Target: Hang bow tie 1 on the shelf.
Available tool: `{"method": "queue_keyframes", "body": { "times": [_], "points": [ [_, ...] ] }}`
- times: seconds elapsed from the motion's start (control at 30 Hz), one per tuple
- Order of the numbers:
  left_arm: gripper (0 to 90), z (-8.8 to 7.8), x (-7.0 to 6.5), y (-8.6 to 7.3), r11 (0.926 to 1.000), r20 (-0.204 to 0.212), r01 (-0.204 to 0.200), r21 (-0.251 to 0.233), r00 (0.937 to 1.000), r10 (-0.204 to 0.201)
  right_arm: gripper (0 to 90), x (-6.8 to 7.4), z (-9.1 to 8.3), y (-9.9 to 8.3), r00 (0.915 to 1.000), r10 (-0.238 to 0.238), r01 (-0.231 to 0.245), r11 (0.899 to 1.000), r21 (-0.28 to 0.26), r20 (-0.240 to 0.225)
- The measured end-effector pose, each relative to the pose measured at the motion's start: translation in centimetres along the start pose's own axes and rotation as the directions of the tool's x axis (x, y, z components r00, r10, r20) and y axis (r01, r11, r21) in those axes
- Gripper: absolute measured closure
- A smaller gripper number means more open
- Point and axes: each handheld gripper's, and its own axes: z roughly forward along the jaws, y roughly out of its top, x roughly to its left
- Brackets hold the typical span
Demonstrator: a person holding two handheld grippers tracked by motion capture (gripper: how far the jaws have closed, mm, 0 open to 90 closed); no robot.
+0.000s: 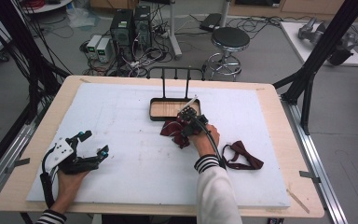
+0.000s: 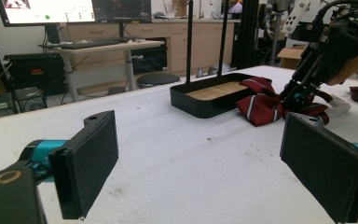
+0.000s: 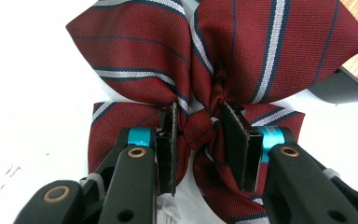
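Woven cloth striped bow tie point(image 3: 214, 60); matt black tray point(image 1: 154, 115) with wood floor.

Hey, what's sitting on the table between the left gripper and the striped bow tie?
Nothing: in the left gripper view, only bare white table stretches from the left gripper to the striped bow tie.

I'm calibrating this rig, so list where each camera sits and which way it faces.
High view: fixed above the person's side, looking forward and down on the white foam-topped table; both forearms and hands enter from below.
Left gripper view: rides the left gripper, looking low across the table between its wide-apart jaws toward the black wooden-floored tray.
Right gripper view: rides the right gripper, looking close at the maroon striped bow tie, its jaws around the knot.
Shared: the tie shows in all three views.
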Motion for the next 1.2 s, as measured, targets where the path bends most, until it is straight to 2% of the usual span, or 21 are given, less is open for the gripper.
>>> {"method": "queue_keyframes", "body": {
  "times": [0.2,0.37,0.43,0.5,0.53,0.77,0.9,0.93,0.97,1.03,1.07,1.1,1.2],
  "points": [
    [11.7,0.0,0.0,0.0,1.0000,-0.001,0.000,0.000,1.0000,0.000,67.8,0.0,-0.8,-0.1,0.9999,0.004,-0.004,0.999,-0.040,0.011],
    [11.7,0.0,0.0,0.0,1.0000,-0.002,0.001,0.000,1.0000,-0.001,67.7,0.1,-1.6,-0.2,1.0000,-0.005,0.005,0.997,-0.082,0.001],
    [11.7,0.0,0.0,0.0,1.0000,-0.002,0.000,0.001,1.0000,0.000,67.8,0.1,-2.3,-0.2,0.9999,-0.011,0.012,0.993,-0.120,0.010],
    [11.7,0.0,0.0,0.0,1.0000,-0.002,0.000,0.001,1.0000,0.000,67.8,0.2,-2.6,-0.3,0.9999,-0.002,0.004,0.991,-0.132,0.013],
    [11.7,0.0,0.0,0.0,1.0000,-0.003,0.000,0.001,1.0000,0.000,67.8,0.1,-3.0,-0.3,1.0000,-0.002,0.003,0.987,-0.159,0.007],
    [11.7,0.0,0.0,0.0,1.0000,-0.003,-0.001,0.002,1.0000,0.001,67.8,0.1,-4.1,-0.7,1.0000,0.005,-0.003,0.972,-0.234,0.008],
    [11.8,0.0,0.0,0.0,1.0000,-0.002,-0.001,0.002,1.0000,0.001,67.8,0.1,-4.7,-0.8,1.0000,0.003,-0.003,0.957,-0.290,-0.001],
    [11.8,0.0,0.0,0.0,1.0000,-0.002,-0.001,0.002,1.0000,0.001,67.8,0.1,-4.7,-0.8,1.0000,0.003,-0.003,0.957,-0.290,-0.001],
    [11.7,0.0,0.0,0.0,1.0000,-0.003,0.000,0.001,1.0000,0.000,67.7,0.0,-5.0,-0.8,0.9999,0.002,-0.006,0.946,-0.324,-0.013],
    [11.7,0.0,0.0,0.0,1.0000,-0.003,0.000,0.001,1.0000,0.000,67.8,0.1,-5.3,-0.8,0.9999,-0.001,-0.005,0.937,-0.350,-0.017],
    [11.7,0.0,0.0,0.0,1.0000,-0.003,0.000,0.001,1.0000,0.000,67.8,0.1,-5.3,-0.8,0.9999,-0.001,-0.005,0.937,-0.350,-0.017],
    [11.7,0.0,0.0,0.0,1.0000,-0.003,0.000,0.001,1.0000,0.000,67.8,0.1,-5.6,-0.9,0.9997,-0.003,-0.007,0.925,-0.379,-0.026],
    [11.7,0.0,0.0,0.0,1.0000,-0.003,0.001,0.001,1.0000,-0.001,67.8,0.1,-6.1,-0.9,0.9992,-0.006,-0.011,0.906,-0.424,-0.040]
  ]
}}
